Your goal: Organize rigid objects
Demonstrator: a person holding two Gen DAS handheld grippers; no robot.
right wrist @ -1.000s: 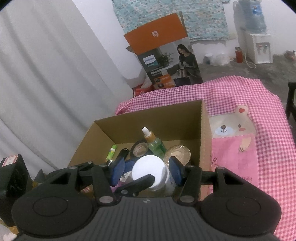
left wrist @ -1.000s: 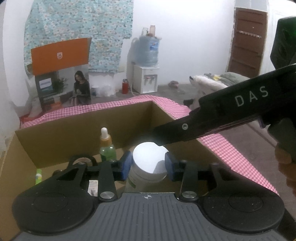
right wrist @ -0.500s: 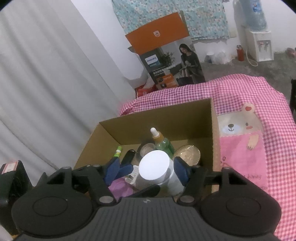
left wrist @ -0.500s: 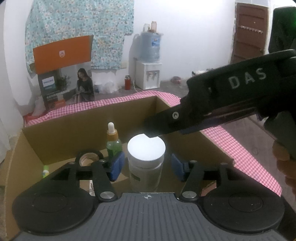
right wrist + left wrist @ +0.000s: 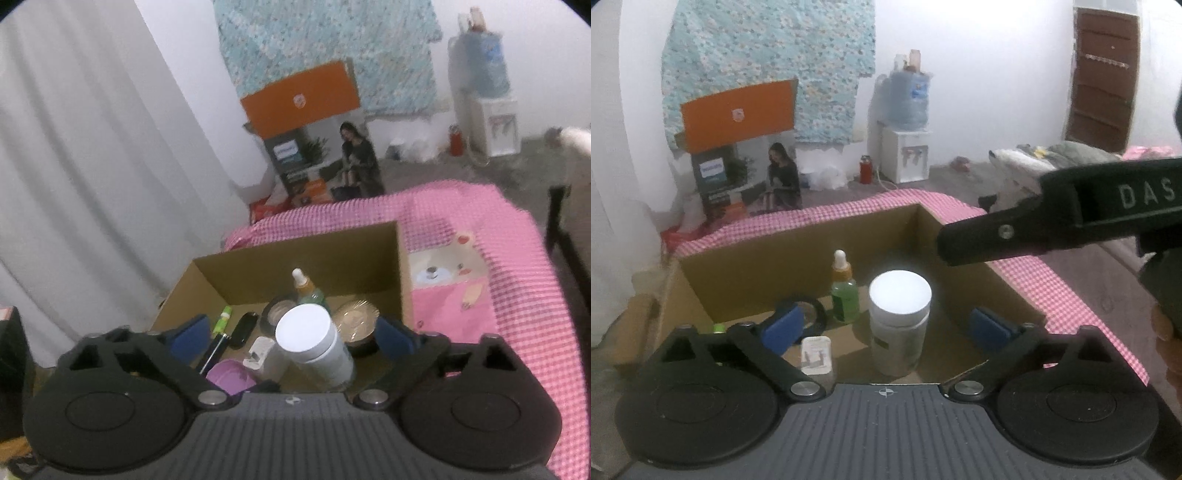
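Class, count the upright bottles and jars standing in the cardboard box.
2: the white-lidded jar at the front-centre and the green dropper bottle just behind it. Others may be hidden behind the gripper body.

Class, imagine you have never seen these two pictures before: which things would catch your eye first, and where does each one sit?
First comes the white-lidded jar, standing upright in the cardboard box, between the wide-open jaws of both the left gripper and the right gripper, which have just been opening and do not touch it. Just behind it stands a green dropper bottle. The box rests on a pink checked cloth with a bear picture.
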